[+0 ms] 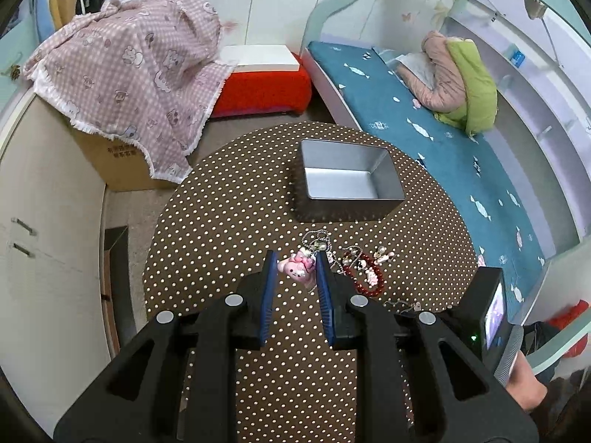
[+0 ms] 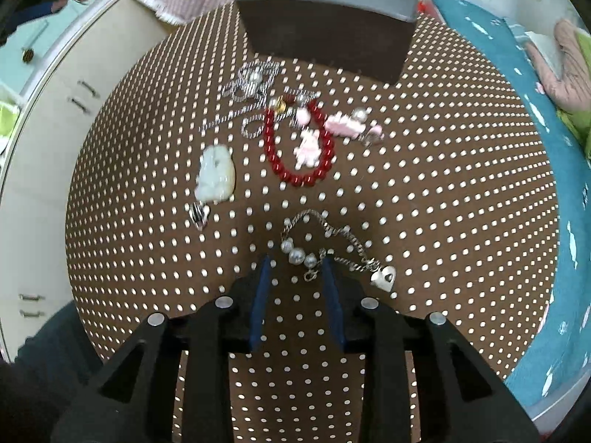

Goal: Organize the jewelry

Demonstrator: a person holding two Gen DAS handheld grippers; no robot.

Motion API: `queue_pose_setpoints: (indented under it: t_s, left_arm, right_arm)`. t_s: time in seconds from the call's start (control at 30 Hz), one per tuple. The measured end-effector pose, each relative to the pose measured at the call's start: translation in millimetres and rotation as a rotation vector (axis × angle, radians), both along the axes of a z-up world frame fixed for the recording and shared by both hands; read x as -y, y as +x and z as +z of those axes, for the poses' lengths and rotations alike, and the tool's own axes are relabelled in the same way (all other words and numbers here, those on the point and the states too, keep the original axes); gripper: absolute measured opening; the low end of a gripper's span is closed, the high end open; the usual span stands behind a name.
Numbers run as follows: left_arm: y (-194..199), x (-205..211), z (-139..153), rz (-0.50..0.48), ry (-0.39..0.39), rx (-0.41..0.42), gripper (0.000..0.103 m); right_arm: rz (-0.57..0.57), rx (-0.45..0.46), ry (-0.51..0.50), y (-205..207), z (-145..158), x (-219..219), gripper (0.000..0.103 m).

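Your left gripper (image 1: 295, 258) is spread, its blue pads either side of the pink charm (image 1: 297, 267); whether they touch it is unclear. At 12 o'clock from it the metal tin (image 1: 351, 195) stands on the dotted surface (image 1: 229, 221), and the red bead bracelet (image 1: 367, 277) lies at 3 o'clock. Your right gripper (image 2: 297, 264) is also spread, its tips at the pearl chain bracelet (image 2: 317, 247), whose heart pendant (image 2: 384, 277) lies at 4 o'clock.
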State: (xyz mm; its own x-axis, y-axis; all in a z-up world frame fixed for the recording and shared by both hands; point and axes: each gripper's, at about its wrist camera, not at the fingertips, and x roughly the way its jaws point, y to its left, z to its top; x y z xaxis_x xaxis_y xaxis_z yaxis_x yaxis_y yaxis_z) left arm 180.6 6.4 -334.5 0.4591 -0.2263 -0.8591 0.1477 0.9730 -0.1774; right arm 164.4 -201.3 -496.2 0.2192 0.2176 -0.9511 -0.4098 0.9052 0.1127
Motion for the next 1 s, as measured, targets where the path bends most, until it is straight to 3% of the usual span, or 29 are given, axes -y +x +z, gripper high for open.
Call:
queue_pose_setpoints:
  t_s: [0.17, 0.27, 0.37, 0.4, 0.6, 0.87, 1.0]
  left_arm:
    - [-4, -5, 0, 0.008, 0.002, -0.004, 0.021]
    - [-6, -5, 0, 0.009, 0.000, -0.008, 0.021]
    - [-7, -5, 1, 0.007, 0.001, -0.006, 0.021]
    - [-8, -5, 1, 0.006, 0.000, -0.006, 0.021]
    - [-6, -2, 4, 0.000, -0.008, 0.003, 0.021]
    - [-3, 3, 13, -0.011, -0.020, 0.016, 0.021]
    - [-3, 3, 16, -0.007, -0.023, 0.022, 0.021]
  right_arm:
    - [0.018, 0.024, 0.005, 2, 0, -1, 0.030]
    - [0.014, -0.001, 0.026, 1, 1, 0, 0.016]
    - [-0.018, -0.031, 0.081, -1, 6, 5, 0.015]
    - [-0.033, -0.038, 0.109, -2, 11, 9, 0.004]
    - [-0.084, 0.010, 0.184, 4, 56, 24, 0.003]
    - [-0.067, -0.017, 0.176, 9, 57, 30, 0.003]
    - [-0.082, 0.005, 0.206, 2, 77, 35, 0.003]
